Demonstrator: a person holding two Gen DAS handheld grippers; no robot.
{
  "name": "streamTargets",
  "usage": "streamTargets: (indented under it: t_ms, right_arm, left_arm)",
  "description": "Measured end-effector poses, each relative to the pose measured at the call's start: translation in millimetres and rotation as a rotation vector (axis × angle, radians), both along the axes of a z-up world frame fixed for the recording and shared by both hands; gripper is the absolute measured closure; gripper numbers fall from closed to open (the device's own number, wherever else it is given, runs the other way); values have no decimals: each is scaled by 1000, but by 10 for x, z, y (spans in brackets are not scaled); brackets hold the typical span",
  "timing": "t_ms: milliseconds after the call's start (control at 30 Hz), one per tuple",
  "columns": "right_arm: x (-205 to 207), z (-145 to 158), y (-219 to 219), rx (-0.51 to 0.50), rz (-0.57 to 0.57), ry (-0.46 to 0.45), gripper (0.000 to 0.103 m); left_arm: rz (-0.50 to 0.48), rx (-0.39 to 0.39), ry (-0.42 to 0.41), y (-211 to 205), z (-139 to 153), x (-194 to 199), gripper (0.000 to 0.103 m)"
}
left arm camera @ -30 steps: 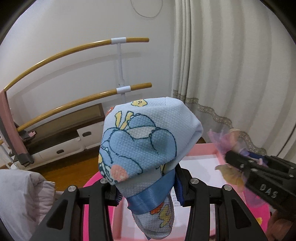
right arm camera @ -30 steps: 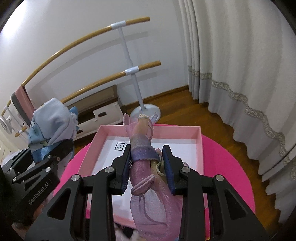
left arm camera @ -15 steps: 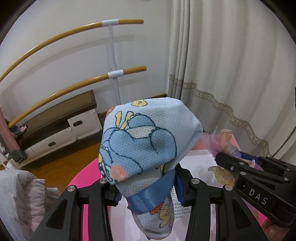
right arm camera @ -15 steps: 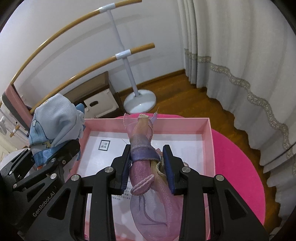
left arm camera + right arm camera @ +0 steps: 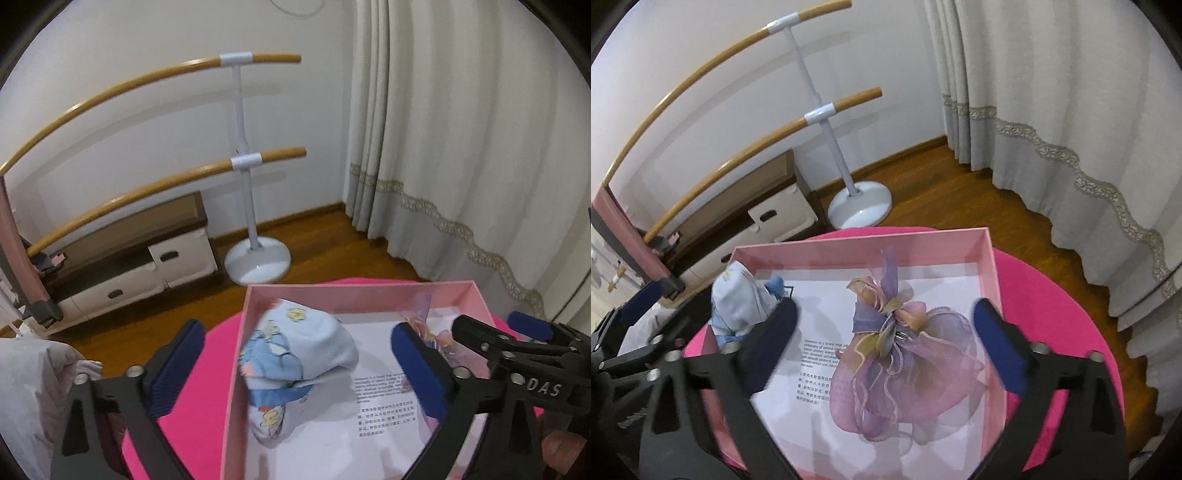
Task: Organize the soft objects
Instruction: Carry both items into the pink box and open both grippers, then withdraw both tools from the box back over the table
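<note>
A light blue printed cloth bundle (image 5: 295,354) with a blue ribbon lies in the left part of the pink box (image 5: 354,290); it also shows in the right wrist view (image 5: 738,302). My left gripper (image 5: 295,373) is open above it, jaws wide apart, holding nothing. A pink and purple gauzy pouch (image 5: 905,354) lies in the middle right of the pink box (image 5: 864,251). My right gripper (image 5: 886,347) is open around it without touching. The right gripper also shows at the right of the left wrist view (image 5: 517,354).
The box has a printed white paper sheet (image 5: 820,354) on its floor and stands on a round hot-pink table (image 5: 1052,295). Behind are a ballet barre stand (image 5: 255,254), a low cabinet (image 5: 129,266), a curtain (image 5: 461,147) and wooden floor. White cloth (image 5: 26,387) lies at the left.
Both grippers have opened and let go. The blue bundle and the gauzy pouch have dropped into the pink box. Both cameras now look down more at the box.
</note>
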State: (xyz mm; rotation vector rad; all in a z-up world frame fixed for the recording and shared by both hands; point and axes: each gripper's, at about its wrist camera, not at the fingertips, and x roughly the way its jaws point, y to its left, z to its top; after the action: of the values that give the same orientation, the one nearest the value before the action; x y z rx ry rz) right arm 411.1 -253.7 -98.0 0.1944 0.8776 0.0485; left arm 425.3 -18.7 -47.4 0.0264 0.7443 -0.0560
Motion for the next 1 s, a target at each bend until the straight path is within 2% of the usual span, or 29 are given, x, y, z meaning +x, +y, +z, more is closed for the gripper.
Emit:
streamTargets:
  t_ms: [200,400,700,1000]
  right_arm:
    - [-189,169,64,11,5,-35,0]
    - [-500,440,118,5,17,-96,0]
    - [-1245,854,126,-24,9,-207,0]
    - [-2139,1082,28,-34,-18,-313,0]
  left_arm:
    - [2,64,-49,-88,39,-509,0]
    - [4,62,-88,-66,175,-984,0]
    - [12,42,-176,48,482,-1798,0]
    - [22,8,-259,174,557,-2654,0]
